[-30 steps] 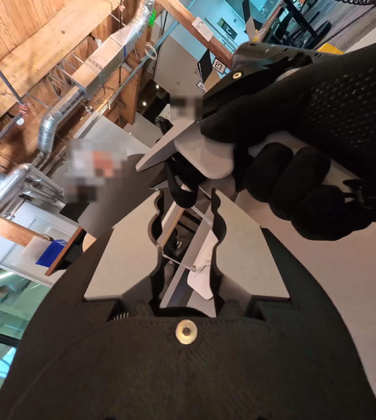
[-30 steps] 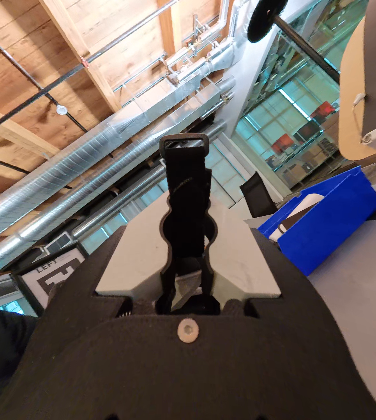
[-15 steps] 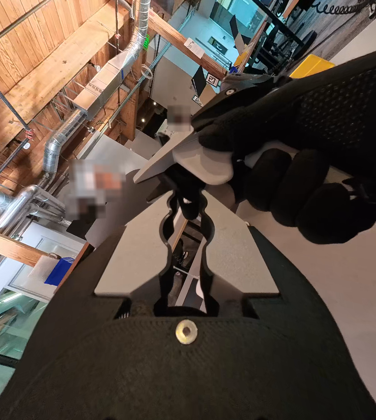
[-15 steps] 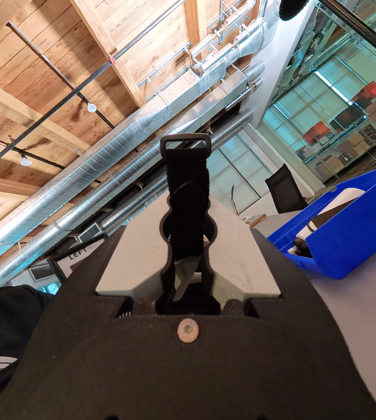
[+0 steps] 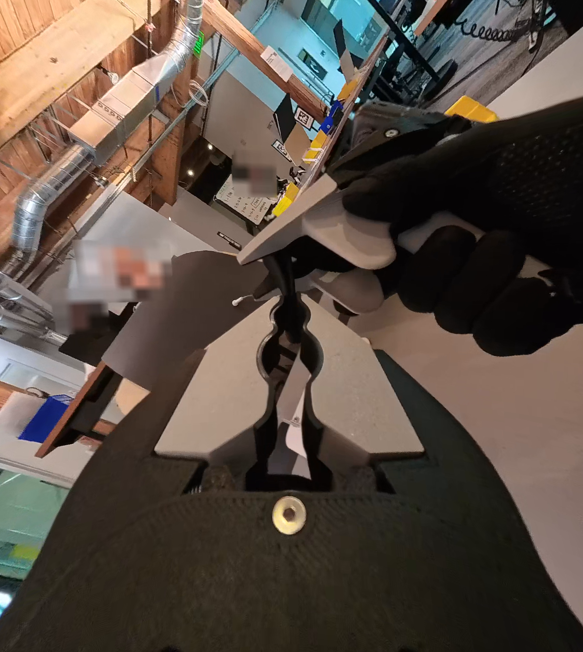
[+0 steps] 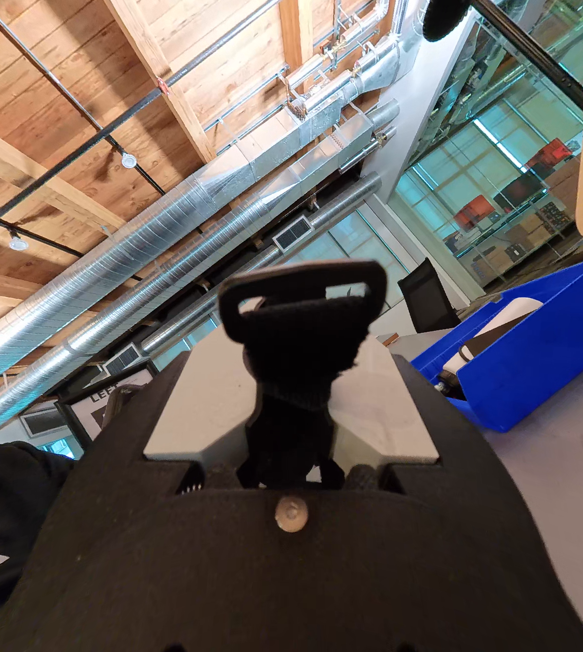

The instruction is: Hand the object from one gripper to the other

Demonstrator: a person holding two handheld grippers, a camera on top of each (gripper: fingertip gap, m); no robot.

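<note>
Black webbing fills the gap between the right gripper's (image 6: 291, 381) grey fingers (image 6: 198, 405): the strap (image 6: 297, 356) is pinched there, its flat plastic buckle (image 6: 302, 293) sticking out past the tips, blurred and tilted. How far the strap runs back toward the gripper's body is hidden in shadow. In the left wrist view, the left gripper (image 5: 288, 317) has its jaws drawn nearly together around the strap's lower end; whether they truly bite it or only flank it I cannot tell. Just beyond, the right gripper comes in from the upper right, held in a black gloved hand (image 5: 494, 247) whose fingers wrap its handle, and its far finger is mostly covered. Farther off a blue bin (image 6: 515, 370) sits on the grey table (image 6: 565, 494), cut by the frame edge.
</note>
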